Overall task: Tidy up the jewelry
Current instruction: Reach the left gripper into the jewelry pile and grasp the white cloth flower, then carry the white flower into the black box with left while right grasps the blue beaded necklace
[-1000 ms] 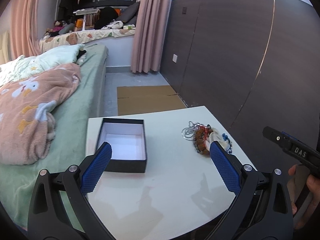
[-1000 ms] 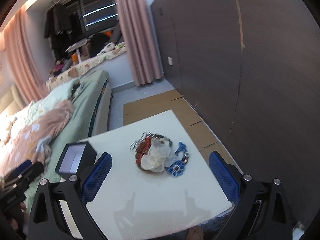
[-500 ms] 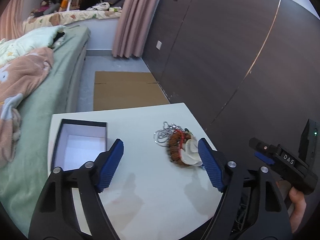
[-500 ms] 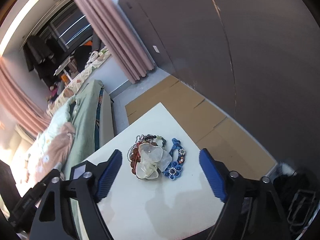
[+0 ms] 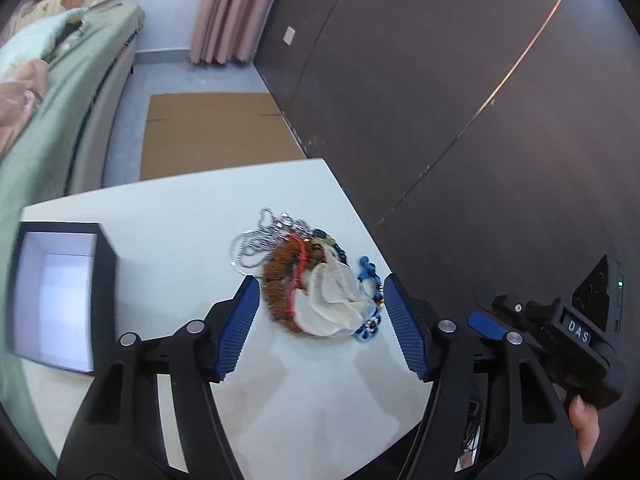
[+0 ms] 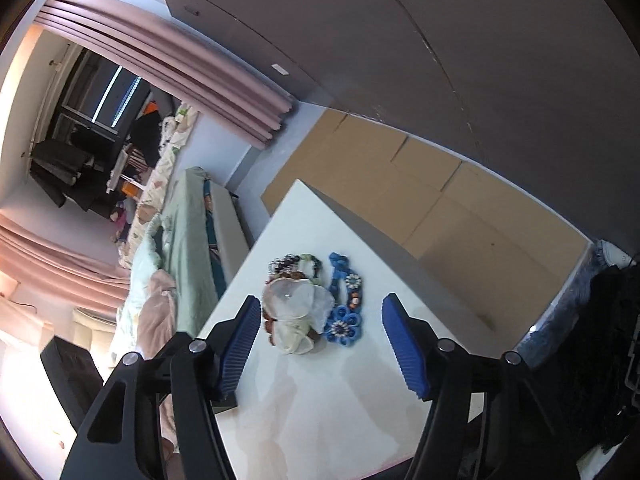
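Note:
A pile of jewelry (image 5: 312, 280) lies on the white table (image 5: 200, 216): a white shell flower piece (image 5: 332, 296), a brown beaded ring, a silver chain (image 5: 256, 240) and a blue flower piece (image 5: 370, 320). My left gripper (image 5: 322, 324) is open, its blue pads either side of the pile, just short of it. An open black box (image 5: 60, 292) with a white inside stands at the left. My right gripper (image 6: 320, 344) is open above the same pile (image 6: 296, 304), with the blue flower piece (image 6: 344, 312) between its pads.
A dark wood wall panel (image 5: 440, 80) runs along the table's right side. A green bed (image 5: 60, 92) stands to the left. Flattened cardboard (image 5: 212, 132) lies on the floor beyond the table. The right gripper's body (image 5: 580, 332) shows in the left wrist view.
Both grippers have moved closer to the jewelry pile and now frame it. The left gripper swung right, away from the box. The right view has tilted. Both stay open.

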### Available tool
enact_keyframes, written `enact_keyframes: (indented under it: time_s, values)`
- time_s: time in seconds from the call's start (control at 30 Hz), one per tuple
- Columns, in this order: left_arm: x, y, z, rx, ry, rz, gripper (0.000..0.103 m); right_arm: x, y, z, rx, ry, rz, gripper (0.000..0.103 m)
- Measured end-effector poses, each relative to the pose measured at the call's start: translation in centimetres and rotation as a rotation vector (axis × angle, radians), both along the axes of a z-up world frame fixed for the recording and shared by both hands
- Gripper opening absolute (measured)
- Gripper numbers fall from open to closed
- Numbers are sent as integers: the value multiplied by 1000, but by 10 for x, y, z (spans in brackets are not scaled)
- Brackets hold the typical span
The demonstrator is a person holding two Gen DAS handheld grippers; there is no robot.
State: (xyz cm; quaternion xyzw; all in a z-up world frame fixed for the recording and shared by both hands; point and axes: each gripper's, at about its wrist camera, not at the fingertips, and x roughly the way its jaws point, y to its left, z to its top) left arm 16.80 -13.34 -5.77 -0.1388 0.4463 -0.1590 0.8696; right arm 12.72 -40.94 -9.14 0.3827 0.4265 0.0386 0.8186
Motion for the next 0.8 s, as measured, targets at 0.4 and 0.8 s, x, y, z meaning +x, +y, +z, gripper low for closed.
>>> enact_keyframes:
  time_s: [0.4, 0.8]
  values:
    - [30, -57, -53, 94, 116, -80, 40, 25, -7, -37, 90, 114, 3, 43]
    - [9, -19, -43, 40, 91, -91, 3, 39, 20, -39, 15, 144, 98, 59]
